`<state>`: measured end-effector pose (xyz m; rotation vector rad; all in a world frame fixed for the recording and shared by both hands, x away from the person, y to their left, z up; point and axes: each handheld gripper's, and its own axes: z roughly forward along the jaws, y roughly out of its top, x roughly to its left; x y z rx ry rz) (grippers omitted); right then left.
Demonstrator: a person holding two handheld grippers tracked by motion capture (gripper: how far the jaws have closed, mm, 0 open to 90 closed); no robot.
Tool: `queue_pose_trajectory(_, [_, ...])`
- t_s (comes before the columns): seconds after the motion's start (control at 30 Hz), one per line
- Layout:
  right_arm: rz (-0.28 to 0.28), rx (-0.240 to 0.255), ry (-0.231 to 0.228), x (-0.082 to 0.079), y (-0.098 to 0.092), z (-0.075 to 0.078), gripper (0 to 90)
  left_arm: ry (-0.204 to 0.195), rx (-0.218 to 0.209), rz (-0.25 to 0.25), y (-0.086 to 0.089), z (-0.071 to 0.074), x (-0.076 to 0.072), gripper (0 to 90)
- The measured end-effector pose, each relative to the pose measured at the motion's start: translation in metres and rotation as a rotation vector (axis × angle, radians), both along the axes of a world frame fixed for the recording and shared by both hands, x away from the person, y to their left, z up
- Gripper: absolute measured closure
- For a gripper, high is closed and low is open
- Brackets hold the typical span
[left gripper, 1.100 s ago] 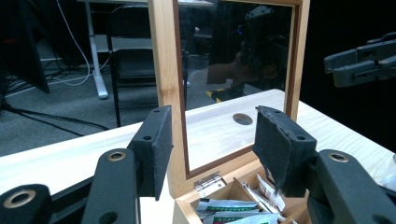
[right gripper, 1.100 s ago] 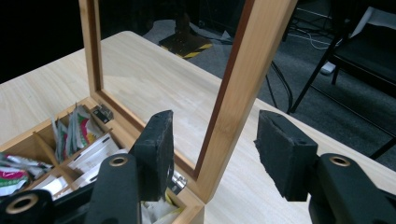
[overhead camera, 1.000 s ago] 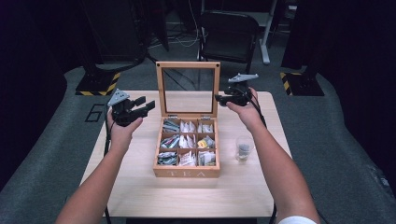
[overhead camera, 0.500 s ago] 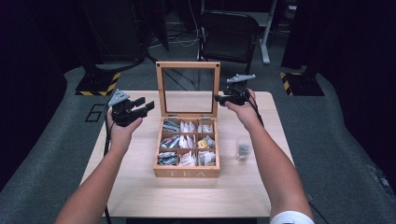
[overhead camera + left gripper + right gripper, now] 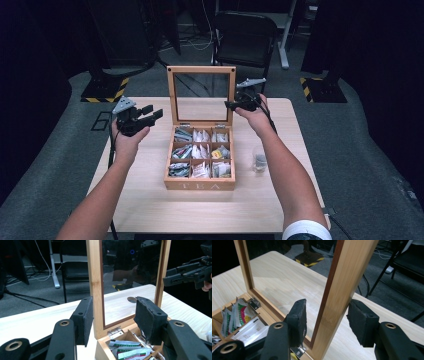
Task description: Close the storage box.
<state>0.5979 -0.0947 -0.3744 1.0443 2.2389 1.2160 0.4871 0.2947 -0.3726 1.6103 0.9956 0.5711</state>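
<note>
A wooden tea box [image 5: 200,185] stands mid-table, its glass-paned lid [image 5: 201,70] raised upright. Several tea bags [image 5: 200,152] fill its compartments. My right gripper [image 5: 230,105] reaches the lid's right rail from the side. In the right gripper view that rail [image 5: 342,285] runs between the jaws of the right gripper [image 5: 327,317]. They have just been closing, and a gap still shows beside the left pad [image 5: 298,320]. My left gripper [image 5: 157,115] hovers left of the box, open and empty. In the left gripper view the left gripper [image 5: 113,320] looks at the lid's left post [image 5: 96,290] farther off.
A small clear glass [image 5: 259,162] stands on the table right of the box, beside the right forearm. A black chair [image 5: 245,40] sits behind the table's far edge. Bare tabletop [image 5: 150,205] lies in front of and left of the box.
The right gripper has shifted slightly left and down onto the lid's right rail. The left gripper and the box stay where they were.
</note>
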Motion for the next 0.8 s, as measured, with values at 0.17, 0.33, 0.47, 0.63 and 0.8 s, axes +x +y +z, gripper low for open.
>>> queue_pose_trajectory(0.17, [-0.008, 0.013, -0.006, 0.0026, 0.0002, 0.0031, 51.4, 0.004, 0.003, -0.001, 0.0009, 0.0006, -0.0012, 48.7])
queue_pose_trajectory(0.33, [-0.015, 0.013, -0.009, 0.0037, -0.0007, 0.0030, 56.5, 0.006, 0.004, 0.000, 0.0014, 0.0003, -0.0009, 48.7])
queue_pose_trajectory(0.47, [-0.032, 0.022, 0.003, 0.0030, -0.0025, 0.0048, 62.6, 0.007, 0.000, 0.000, 0.0024, 0.0003, -0.0006, 48.8])
queue_pose_trajectory(0.63, [-0.040, 0.023, 0.010, 0.0013, -0.0017, 0.0061, 63.0, 0.006, -0.001, 0.001, 0.0017, 0.0000, -0.0003, 48.7])
queue_pose_trajectory(0.8, [-0.052, 0.014, 0.008, -0.0019, -0.0007, 0.0079, 64.4, 0.007, 0.000, 0.000, 0.0009, -0.0001, -0.0002, 48.9])
